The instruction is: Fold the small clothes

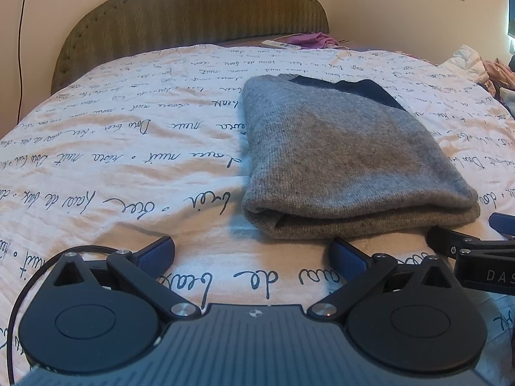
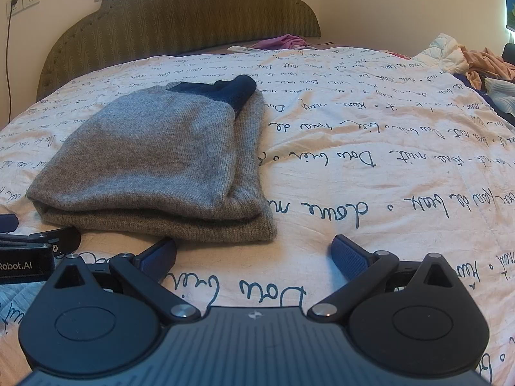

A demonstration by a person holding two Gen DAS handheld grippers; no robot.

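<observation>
From the left wrist camera, the folded grey sweater (image 1: 347, 160) lies on the script-printed bedspread (image 1: 128, 160), toward the right half of the bed and nearer its foot than the headboard (image 1: 193, 16). A dark navy part shows at the sweater's far end. Its near folded edge sits just beyond the left gripper (image 1: 251, 254), whose blue fingertips (image 1: 161, 251) stand wide apart with nothing between them; the right-hand pad is close to the sweater's near edge, and contact cannot be judged. To the left of the sweater the bedspread is open all the way to the bed's left edge. The right gripper (image 1: 502, 225) comes in from the right edge, close to the sweater's near right corner.

From the right wrist camera, the sweater (image 2: 154, 160) lies left of centre, its layers stacked at the near edge. The right gripper (image 2: 254, 254) hovers low over the bedspread, jaws spread wide and empty, its left pad just short of the sweater's near edge. Open bedspread runs to the right, up to a pile of loose clothes (image 2: 476, 61) at the bed's far right corner. The left gripper (image 2: 32, 244) shows at the left edge.
</observation>
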